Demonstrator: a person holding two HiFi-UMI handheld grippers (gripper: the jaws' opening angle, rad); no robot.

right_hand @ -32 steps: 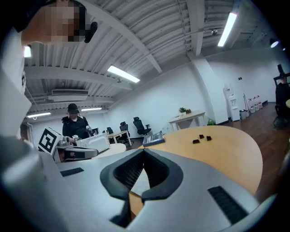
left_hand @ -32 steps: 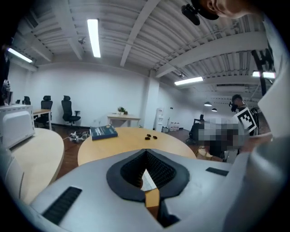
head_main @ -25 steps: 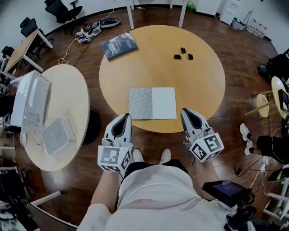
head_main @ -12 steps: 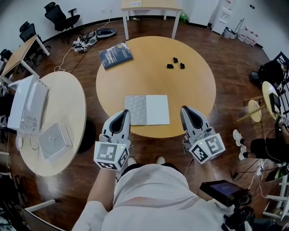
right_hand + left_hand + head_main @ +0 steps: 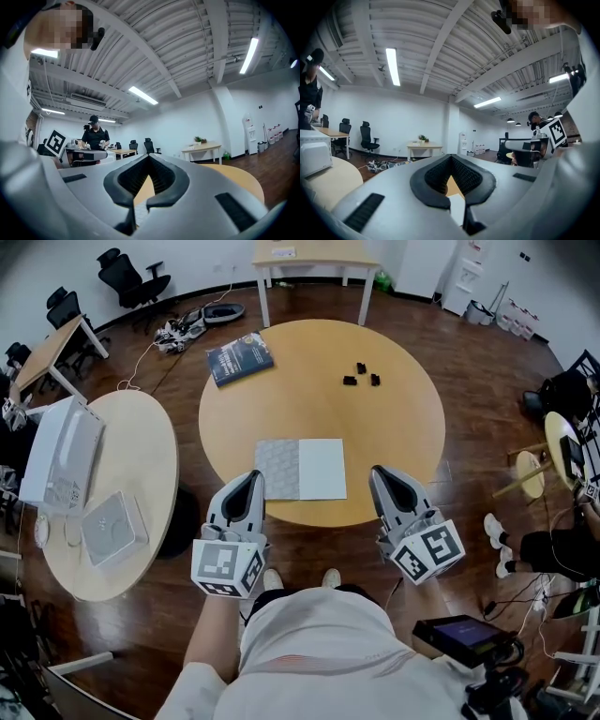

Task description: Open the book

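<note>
A book (image 5: 300, 469) lies flat near the front edge of the round wooden table (image 5: 394, 427); its left half is grey and patterned, its right half plain white. A second, blue book (image 5: 240, 357) lies closed at the table's far left. My left gripper (image 5: 251, 475) hovers just left of the flat book, jaws shut and empty. On the other side, at the same height, my right gripper (image 5: 378, 471) is also shut and empty. In the left gripper view a white page (image 5: 458, 205) shows under the left gripper (image 5: 451, 156). In the right gripper view the right gripper (image 5: 149, 157) points over the tabletop (image 5: 234, 178).
Three small black objects (image 5: 361, 377) sit at the table's far right. A second round table (image 5: 141, 427) on the left carries a white device (image 5: 58, 456) and a flat box (image 5: 112, 527). Cables, office chairs and a dark tablet (image 5: 464, 638) are on the floor around.
The head view has shifted, so the table sits a little farther up and smaller. Both grippers stay shut on either side of the flat book, which has not moved.
</note>
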